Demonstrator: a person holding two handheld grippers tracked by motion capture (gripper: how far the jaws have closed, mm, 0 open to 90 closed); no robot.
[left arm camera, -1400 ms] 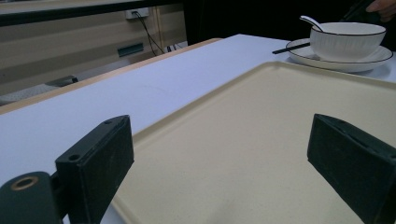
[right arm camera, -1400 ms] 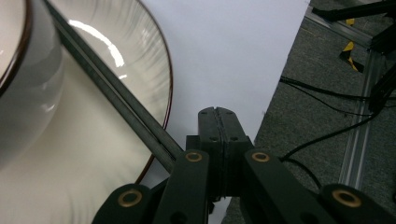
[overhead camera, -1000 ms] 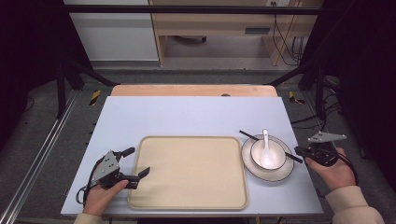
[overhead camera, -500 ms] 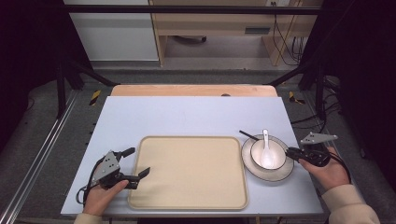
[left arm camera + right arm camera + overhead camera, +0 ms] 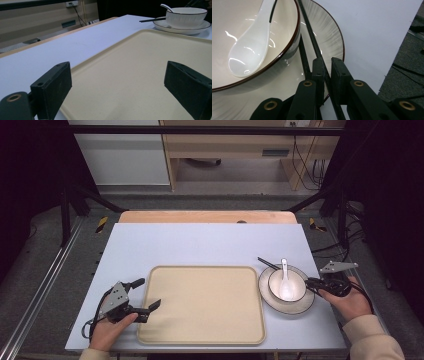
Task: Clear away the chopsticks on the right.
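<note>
A white bowl (image 5: 299, 288) with a white spoon (image 5: 285, 281) in it stands on a dark-rimmed plate (image 5: 280, 306) right of a beige tray (image 5: 205, 305). Black chopsticks (image 5: 265, 263) lie across the plate behind the bowl. My right gripper (image 5: 314, 283) is at the plate's right rim. In the right gripper view its jaws (image 5: 327, 62) are shut on one chopstick (image 5: 309, 27); the other stick runs just left of the left jaw, beside the bowl (image 5: 227, 30). My left gripper (image 5: 150, 292) stands open over the tray's left edge (image 5: 140, 75), with nothing between its jaws.
The blue-grey table (image 5: 200, 245) is bare behind the tray, and a wooden strip (image 5: 207, 216) runs along its far edge. The table's right edge (image 5: 397, 50) is close to the plate, with floor and cables beyond it.
My right gripper has moved left to the plate's rim and shut on the near end of a chopstick. The left gripper, tray and bowl have stayed put.
</note>
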